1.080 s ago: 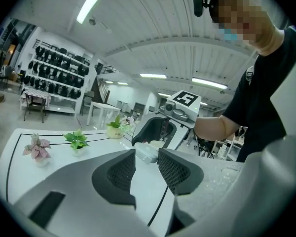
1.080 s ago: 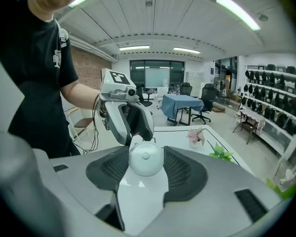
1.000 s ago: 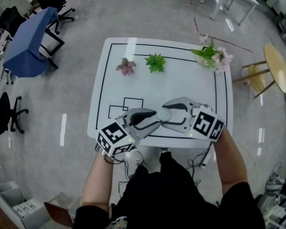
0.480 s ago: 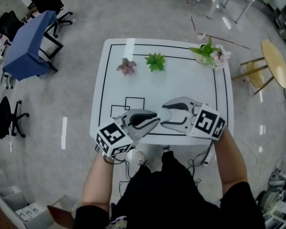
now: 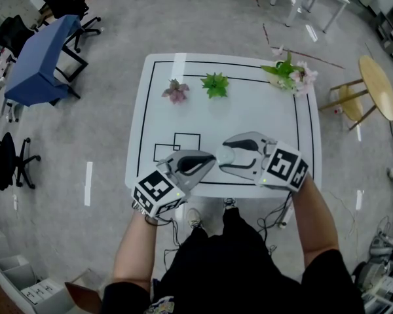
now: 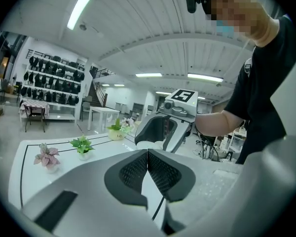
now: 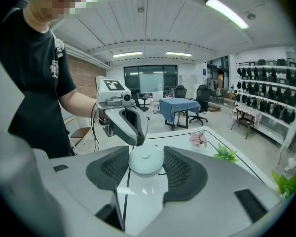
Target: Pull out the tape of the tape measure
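Bright, even indoor light fills all three views, and shadows are faint and soft. In the head view the white table (image 5: 249, 116) carries a glare streak at 12 o'clock on its top. Pale streaks of reflected light lie on the glossy floor (image 5: 88, 183) at 9 and 3 o'clock. Both gripper views are wide-angle: straight lines bow and the corners go black. The ceiling lights (image 6: 83, 8) blaze at 11 o'clock in the left gripper view and at 1 o'clock in the right. The tape measure (image 7: 146, 161) is sharp, while the near foreground at 6 o'clock is slightly soft.
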`<act>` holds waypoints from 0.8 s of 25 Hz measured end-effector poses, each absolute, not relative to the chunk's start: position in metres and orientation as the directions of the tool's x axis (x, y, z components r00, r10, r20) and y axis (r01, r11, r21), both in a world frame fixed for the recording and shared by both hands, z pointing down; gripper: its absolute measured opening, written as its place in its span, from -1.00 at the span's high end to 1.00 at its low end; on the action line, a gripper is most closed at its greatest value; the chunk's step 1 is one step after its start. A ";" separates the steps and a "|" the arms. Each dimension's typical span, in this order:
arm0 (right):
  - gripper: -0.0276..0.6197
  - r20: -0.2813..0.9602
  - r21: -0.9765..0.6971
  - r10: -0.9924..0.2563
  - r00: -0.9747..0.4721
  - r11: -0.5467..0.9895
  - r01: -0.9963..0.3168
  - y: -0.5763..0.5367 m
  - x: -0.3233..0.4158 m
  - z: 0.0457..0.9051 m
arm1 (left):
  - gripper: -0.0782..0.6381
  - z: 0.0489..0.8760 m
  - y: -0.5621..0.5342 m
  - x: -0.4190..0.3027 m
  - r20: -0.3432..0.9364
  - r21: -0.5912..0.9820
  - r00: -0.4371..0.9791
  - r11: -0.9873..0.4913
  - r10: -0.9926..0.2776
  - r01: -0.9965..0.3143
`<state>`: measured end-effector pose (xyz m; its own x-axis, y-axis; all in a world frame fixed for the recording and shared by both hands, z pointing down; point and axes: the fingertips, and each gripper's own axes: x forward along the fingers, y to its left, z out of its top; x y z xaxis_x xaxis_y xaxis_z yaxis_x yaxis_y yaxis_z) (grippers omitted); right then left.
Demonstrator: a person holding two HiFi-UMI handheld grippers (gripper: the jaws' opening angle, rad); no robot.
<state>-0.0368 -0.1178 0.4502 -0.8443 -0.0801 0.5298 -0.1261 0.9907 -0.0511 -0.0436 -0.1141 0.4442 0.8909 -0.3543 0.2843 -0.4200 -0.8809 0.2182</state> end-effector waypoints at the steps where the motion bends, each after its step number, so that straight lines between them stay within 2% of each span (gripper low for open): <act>1: 0.24 0.530 -0.053 -0.077 -0.845 0.991 -0.124 -0.118 -0.037 0.450 | 0.77 0.443 -0.114 -0.044 0.279 0.218 0.892 -0.881 -0.356 -0.420; 7: 0.24 0.493 -0.098 -0.071 -0.867 0.986 -0.136 -0.118 -0.037 0.447 | 0.74 0.439 -0.111 -0.043 0.264 0.152 0.893 -0.898 -0.366 -0.413; 9: 0.24 0.491 -0.110 -0.063 -0.869 0.985 -0.134 -0.118 -0.035 0.447 | 0.49 0.441 -0.112 -0.042 0.275 0.137 0.889 -0.901 -0.366 -0.413; 11: 0.24 0.489 -0.116 -0.061 -0.870 0.984 -0.134 -0.119 -0.034 0.448 | 0.39 0.443 -0.113 -0.043 0.279 0.140 0.883 -0.894 -0.376 -0.425; 20: 0.24 0.452 -0.153 -0.044 -0.891 0.980 -0.126 -0.118 -0.036 0.443 | 0.41 0.440 -0.112 -0.039 0.269 0.135 0.897 -0.908 -0.351 -0.396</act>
<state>-0.0357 -0.1176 0.4434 -0.8908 -0.0441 0.4523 -0.1263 0.9801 -0.1532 -0.0392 -0.1120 0.4401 0.8969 -0.3511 0.2688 -0.3961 -0.9082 0.1353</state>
